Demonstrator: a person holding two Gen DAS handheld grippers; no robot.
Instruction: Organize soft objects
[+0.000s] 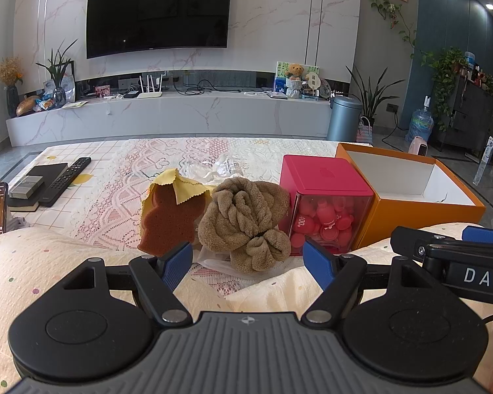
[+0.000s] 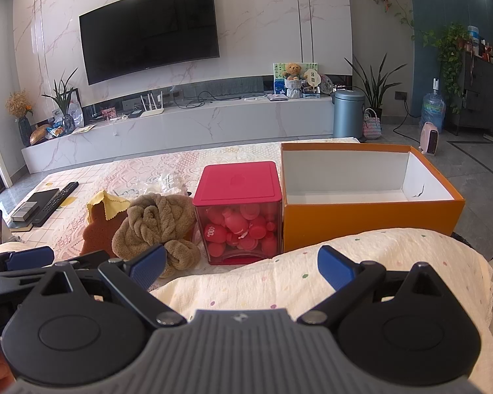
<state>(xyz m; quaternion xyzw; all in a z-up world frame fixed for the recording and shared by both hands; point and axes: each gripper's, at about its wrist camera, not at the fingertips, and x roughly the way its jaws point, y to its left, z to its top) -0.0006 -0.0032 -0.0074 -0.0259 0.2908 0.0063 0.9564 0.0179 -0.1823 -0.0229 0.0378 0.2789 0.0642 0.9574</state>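
My left gripper [image 1: 248, 262] and right gripper [image 2: 241, 267] both hover spread wide, grasping nothing, over a dotted quilt [image 2: 345, 262]. Just beyond, on the lace cloth [image 1: 115, 190], the brown towel [image 1: 246, 220] lies bunched between sponge [image 1: 167, 220] and red box [image 1: 328, 203]. Farther right, 1 orange box [image 2: 371, 220] stands open.

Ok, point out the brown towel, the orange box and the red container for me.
brown towel [image 1: 246, 216]: left wrist view, on its knotted middle.
orange box [image 2: 371, 216]: right wrist view, on its near outer wall.
red container [image 2: 238, 182]: right wrist view, on its lid.
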